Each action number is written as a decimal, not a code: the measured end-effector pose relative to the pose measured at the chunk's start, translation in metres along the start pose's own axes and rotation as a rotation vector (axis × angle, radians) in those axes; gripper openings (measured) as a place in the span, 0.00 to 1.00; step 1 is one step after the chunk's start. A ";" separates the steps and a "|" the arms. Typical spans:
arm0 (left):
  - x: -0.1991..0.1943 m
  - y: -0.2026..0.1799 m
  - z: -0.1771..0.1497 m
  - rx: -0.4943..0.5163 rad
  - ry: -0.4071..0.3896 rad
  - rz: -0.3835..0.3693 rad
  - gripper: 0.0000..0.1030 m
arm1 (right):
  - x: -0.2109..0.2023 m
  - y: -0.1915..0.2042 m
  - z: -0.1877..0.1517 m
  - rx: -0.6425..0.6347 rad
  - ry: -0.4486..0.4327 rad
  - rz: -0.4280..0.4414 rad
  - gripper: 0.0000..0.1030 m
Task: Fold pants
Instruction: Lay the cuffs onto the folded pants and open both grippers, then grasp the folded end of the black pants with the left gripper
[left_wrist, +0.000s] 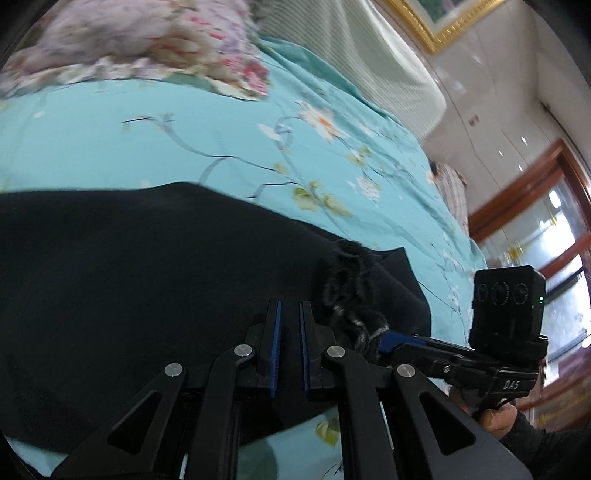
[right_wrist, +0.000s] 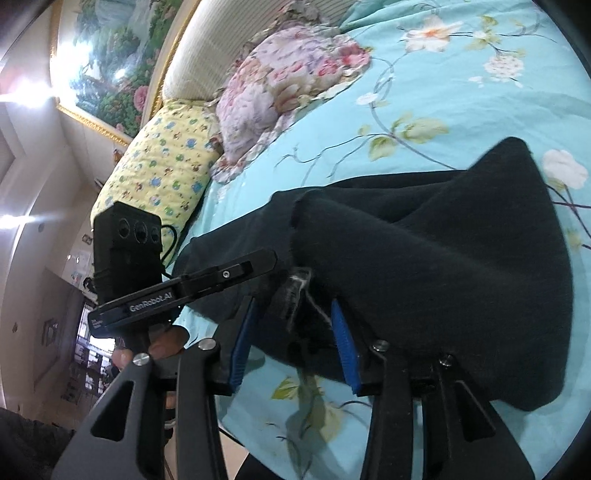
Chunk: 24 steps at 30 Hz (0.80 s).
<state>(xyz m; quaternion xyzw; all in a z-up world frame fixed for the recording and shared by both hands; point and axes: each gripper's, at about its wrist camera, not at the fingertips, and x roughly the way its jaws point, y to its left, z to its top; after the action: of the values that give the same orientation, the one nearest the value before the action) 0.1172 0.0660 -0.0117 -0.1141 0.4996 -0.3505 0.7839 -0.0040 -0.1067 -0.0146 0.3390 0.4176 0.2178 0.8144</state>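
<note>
Black pants (right_wrist: 424, 240) bunched, barely folded: my left gripper (left_wrist: 290, 314) is clenched, seemingly on cloth; my right gripper (right_wrist: 295, 321) is released around the waistband.

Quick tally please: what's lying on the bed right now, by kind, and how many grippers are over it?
Black pants: 1
Pillows: 2, one floral, one yellow patterned
Grippers: 2, left and right
Total: 5, all on or above the turquoise bedsheet
</note>
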 end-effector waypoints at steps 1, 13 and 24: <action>-0.005 0.004 -0.003 -0.014 -0.011 0.011 0.07 | 0.001 0.003 0.000 -0.006 0.004 0.005 0.42; -0.062 0.045 -0.036 -0.221 -0.129 0.057 0.14 | 0.021 0.040 0.013 -0.093 0.045 0.047 0.42; -0.119 0.083 -0.063 -0.395 -0.264 0.129 0.31 | 0.055 0.078 0.028 -0.211 0.103 0.060 0.49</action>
<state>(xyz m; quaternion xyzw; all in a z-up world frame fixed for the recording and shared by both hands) 0.0681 0.2159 -0.0017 -0.2780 0.4581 -0.1773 0.8255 0.0446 -0.0294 0.0255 0.2522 0.4231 0.3021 0.8161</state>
